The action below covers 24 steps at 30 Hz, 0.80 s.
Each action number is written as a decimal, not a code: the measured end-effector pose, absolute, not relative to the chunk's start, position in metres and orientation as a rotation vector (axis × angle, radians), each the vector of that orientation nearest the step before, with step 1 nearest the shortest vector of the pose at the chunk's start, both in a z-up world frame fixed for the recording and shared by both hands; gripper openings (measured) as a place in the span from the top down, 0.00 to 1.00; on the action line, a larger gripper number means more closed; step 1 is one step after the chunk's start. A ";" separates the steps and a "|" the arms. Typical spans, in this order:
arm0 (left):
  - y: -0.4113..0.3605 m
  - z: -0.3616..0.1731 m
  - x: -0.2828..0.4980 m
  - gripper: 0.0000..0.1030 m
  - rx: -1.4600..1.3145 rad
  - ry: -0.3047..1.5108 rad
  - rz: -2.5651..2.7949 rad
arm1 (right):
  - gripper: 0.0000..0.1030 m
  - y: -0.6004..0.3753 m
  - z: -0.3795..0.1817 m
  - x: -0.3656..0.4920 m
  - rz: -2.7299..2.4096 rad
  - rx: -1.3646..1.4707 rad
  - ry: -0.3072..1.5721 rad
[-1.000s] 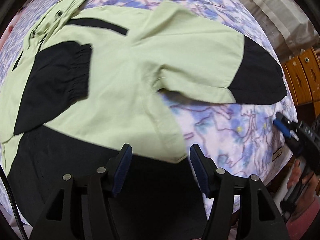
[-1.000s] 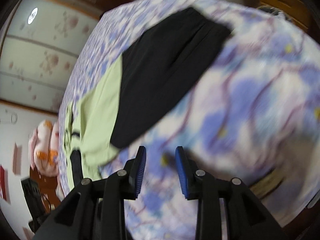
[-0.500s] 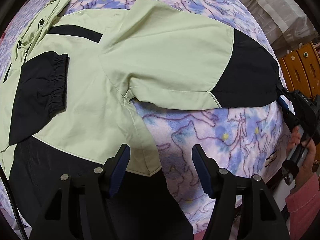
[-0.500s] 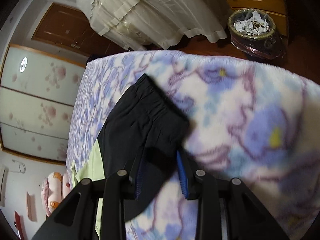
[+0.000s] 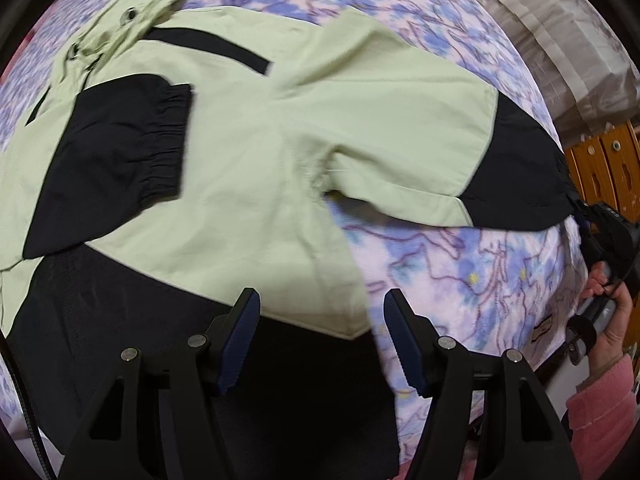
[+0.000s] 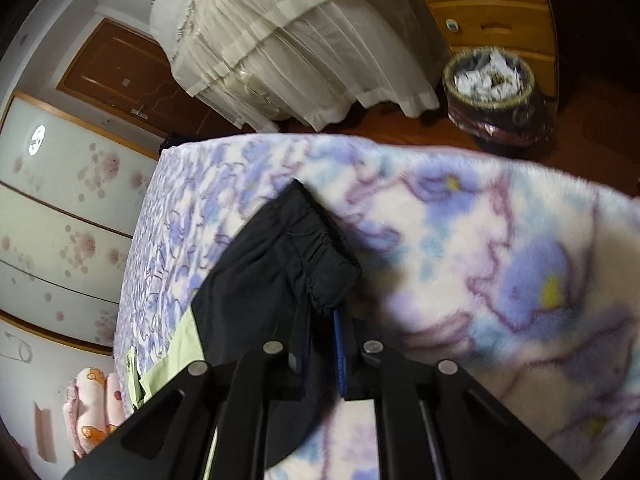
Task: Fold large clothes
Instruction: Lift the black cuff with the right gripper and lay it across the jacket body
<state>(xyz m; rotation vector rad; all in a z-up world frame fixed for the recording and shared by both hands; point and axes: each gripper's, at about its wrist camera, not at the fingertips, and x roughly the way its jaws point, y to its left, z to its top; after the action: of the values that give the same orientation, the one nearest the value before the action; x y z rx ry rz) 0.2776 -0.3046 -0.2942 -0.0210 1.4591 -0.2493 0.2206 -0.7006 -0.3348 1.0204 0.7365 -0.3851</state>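
the pale green jacket with black cuffs and a black hem panel (image 5: 256, 184) lay flat on the fleece blanket printed with blue and lilac flowers (image 5: 460, 280), its collar toward the far end of the bed. one sleeve was already folded across the chest, its black elastic cuff (image 5: 116, 160) resting on the green front. the other sleeve (image 5: 420, 132) stretched straight out sideways, long axis running across the bed toward the right edge, where its black cuffed end (image 6: 296, 256) lay close to the blanket's border. that end sat directly at the right gripper (image 6: 322, 344), so the right hand was the nearer one by far; the left was well apart from it, above the hem.

the right gripper's jaws were closing to a narrow slit, with the gathered corner of the black cuff between the blue pads; the pads looked pressed onto the cloth. in the left view the person's hand in a pink fleecy sleeve (image 5: 612, 320) held that tool just at the sleeve's tip.

the left gripper (image 5: 320, 340) pointed steeply down over the jacket's lower edge, its jaws a fair way apart and holding nothing, with the green flap's corner and black hem panel showing between them.

judging by this, the coming move would likely carry the cuff inward along the sleeve's own axis.
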 end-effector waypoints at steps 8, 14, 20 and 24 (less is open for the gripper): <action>-0.241 -0.282 0.278 0.39 -0.229 1.403 -0.293 | 0.92 -0.658 -0.266 0.220 -0.259 1.103 0.547; -0.182 -0.265 0.280 0.39 -0.221 1.364 -0.316 | 0.92 -0.588 -0.201 0.237 -0.163 1.012 0.464; -0.104 -0.240 0.289 0.39 -0.199 1.316 -0.313 | 0.92 -0.496 -0.150 0.252 -0.062 0.936 0.405; -0.047 -0.229 0.296 0.36 -0.219 1.288 -0.280 | 0.92 -0.431 -0.128 0.266 0.017 0.886 0.402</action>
<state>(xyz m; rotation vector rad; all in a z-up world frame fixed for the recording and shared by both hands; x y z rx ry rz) 0.2959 -0.0475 -0.2290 -0.2190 1.2882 -0.2800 0.2664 -0.4308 -0.1275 0.8861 0.4022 0.0168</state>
